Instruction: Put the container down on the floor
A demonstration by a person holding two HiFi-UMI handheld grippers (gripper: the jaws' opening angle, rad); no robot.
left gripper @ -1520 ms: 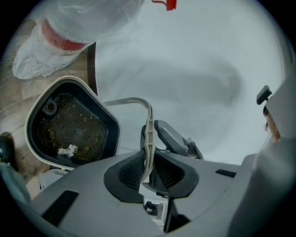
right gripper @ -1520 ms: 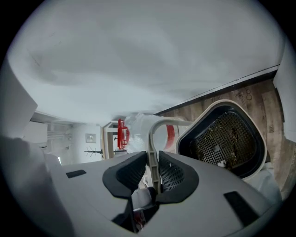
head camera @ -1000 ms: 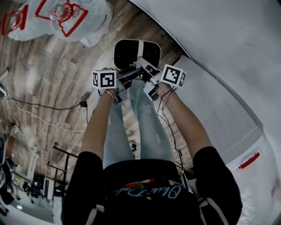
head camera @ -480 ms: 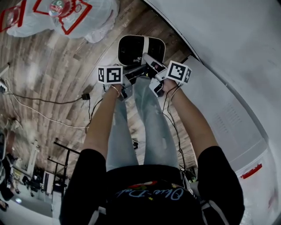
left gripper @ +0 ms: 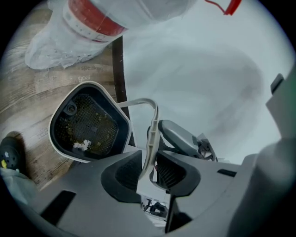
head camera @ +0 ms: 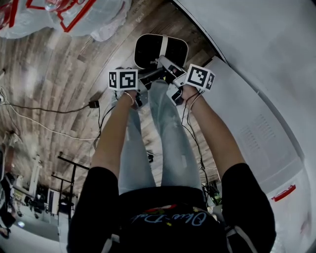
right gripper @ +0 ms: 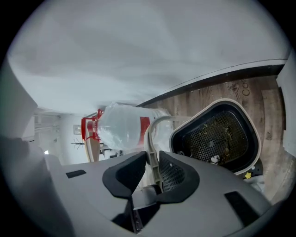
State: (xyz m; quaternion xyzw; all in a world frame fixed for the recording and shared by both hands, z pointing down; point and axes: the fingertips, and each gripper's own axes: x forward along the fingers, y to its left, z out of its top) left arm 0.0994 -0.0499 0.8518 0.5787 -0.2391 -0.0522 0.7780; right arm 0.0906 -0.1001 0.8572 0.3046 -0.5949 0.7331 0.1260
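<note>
Wood-plank flooring (head camera: 59, 74) is seen running up to a white wall (head camera: 256, 44). One plastic-wrapped pack of bottles (head camera: 74, 12), one black cable (head camera: 44, 109), two grippers and one container (head camera: 148, 52) are counted. The container, white-rimmed with dark mesh inside, is seen low over the planks just beside the wall, ahead of the person's legs (head camera: 163, 138); contact with the floor cannot be told. Its thin white handle (left gripper: 150, 129) is passed between both sets of jaws. The jaws of the left gripper (left gripper: 147, 169) have just been opening, and a gap is left beside the handle. The right gripper (right gripper: 152, 169) is clamped narrowly on it.
</note>
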